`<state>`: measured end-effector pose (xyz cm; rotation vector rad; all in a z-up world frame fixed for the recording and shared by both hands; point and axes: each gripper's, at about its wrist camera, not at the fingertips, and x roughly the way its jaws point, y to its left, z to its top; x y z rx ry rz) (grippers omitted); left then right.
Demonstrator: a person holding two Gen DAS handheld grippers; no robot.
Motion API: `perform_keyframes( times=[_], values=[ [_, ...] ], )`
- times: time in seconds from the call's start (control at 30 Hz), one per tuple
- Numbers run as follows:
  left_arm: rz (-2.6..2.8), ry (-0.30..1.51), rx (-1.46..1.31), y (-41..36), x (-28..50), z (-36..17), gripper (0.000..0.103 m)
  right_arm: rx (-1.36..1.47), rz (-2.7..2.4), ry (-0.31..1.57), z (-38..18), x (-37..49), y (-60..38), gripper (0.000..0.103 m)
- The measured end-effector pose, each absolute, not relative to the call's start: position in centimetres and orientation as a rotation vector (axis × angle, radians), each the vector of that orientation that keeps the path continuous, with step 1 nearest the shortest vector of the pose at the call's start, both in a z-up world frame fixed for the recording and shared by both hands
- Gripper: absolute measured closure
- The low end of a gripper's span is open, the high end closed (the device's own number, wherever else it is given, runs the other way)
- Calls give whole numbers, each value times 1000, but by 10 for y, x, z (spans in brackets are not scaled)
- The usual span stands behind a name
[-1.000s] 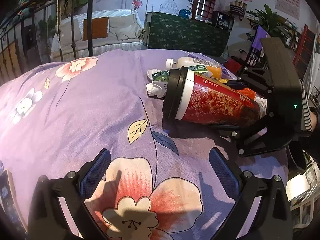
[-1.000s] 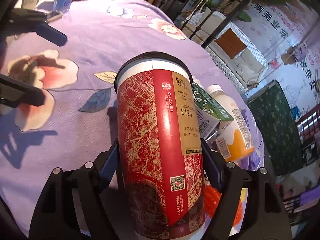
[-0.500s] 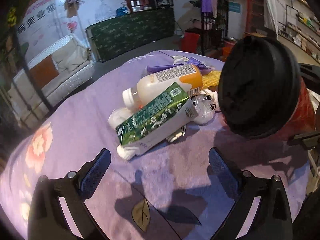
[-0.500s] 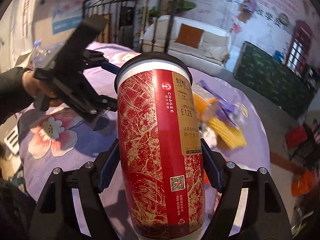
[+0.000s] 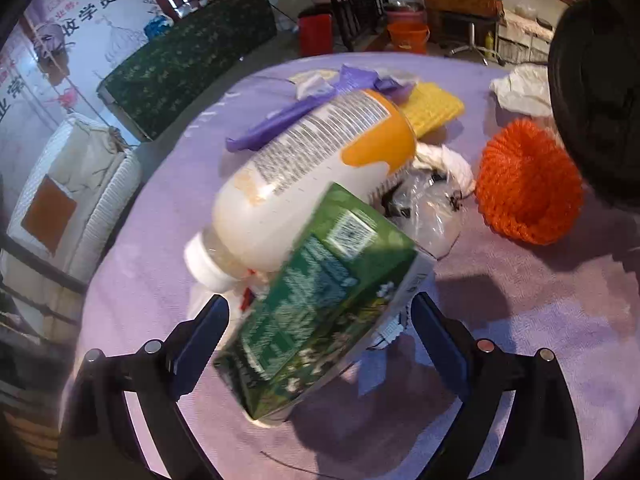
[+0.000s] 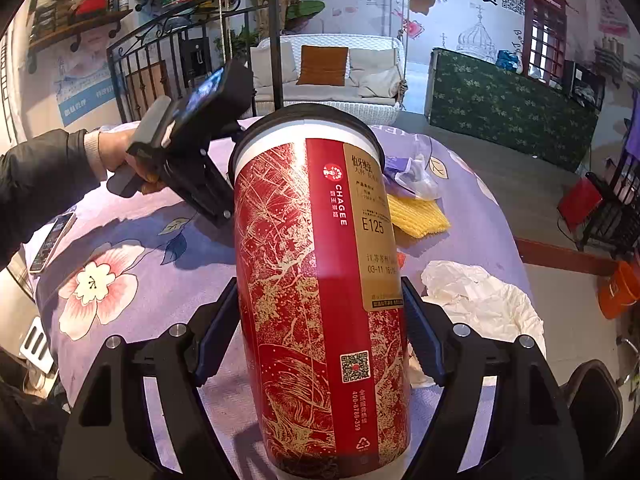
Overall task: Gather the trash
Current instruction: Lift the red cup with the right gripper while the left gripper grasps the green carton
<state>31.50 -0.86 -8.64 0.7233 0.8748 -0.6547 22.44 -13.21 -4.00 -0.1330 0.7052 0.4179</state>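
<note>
Step in hand: gathering litter from a round table [image 5: 540, 304] under a purple floral cloth; one piece already lifted, a second being lined up for a grasp.
Right gripper [image 6: 320, 320]: clenched on a tall red paper cup with gold line pattern and black lid [image 6: 320, 280]; blue pads pressed against both sides of the cup's lower half; cup held upright, clear of the cloth.
Left gripper [image 5: 320, 332]: spread wide, holding nothing; fingers flanking a green and white drink carton [image 5: 320, 304] without touching it, as far as can be told through the motion blur.
Green carton: lying tilted, its upper end leaning on a white plastic bottle with orange label and white cap [image 5: 312, 184]; crumpled clear plastic wrap [image 5: 428, 208] just beside both.
Other litter: orange foam net sleeve [image 5: 528, 188] to the right, apart from the pile; yellow corrugated pad [image 5: 432, 108] and purple plastic bag [image 5: 304, 112] behind the bottle; crumpled white paper [image 6: 480, 296] near the table edge.
Next move, judged: squaring the left fingers to the carton's slanted sides, then squeezing; likely risk of nudging the bottle and rolling it.
Progress, judged: early; most litter not yet collected; no bin identifiable.
</note>
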Motion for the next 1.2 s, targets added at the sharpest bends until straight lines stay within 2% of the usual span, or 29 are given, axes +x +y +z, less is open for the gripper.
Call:
perform_keyframes(
  times=[0.17,0.23,0.43,0.83,1.2],
  values=[
    [-587,826,778,-17,306,-94,23,-102,420,701,-45,218,-129,27],
    [-564,821,747,-17,302,-90,28,-87,423,696,-46,216,-127,27],
    [-493,793,584,-1,280,-71,37,-41,417,683,-50,214,-125,27],
    [-374,729,174,37,217,-46,44,13,404,666,-57,196,-136,27],
    [-450,610,68,-8,150,-19,45,92,357,624,-47,169,-168,27]
  ],
)
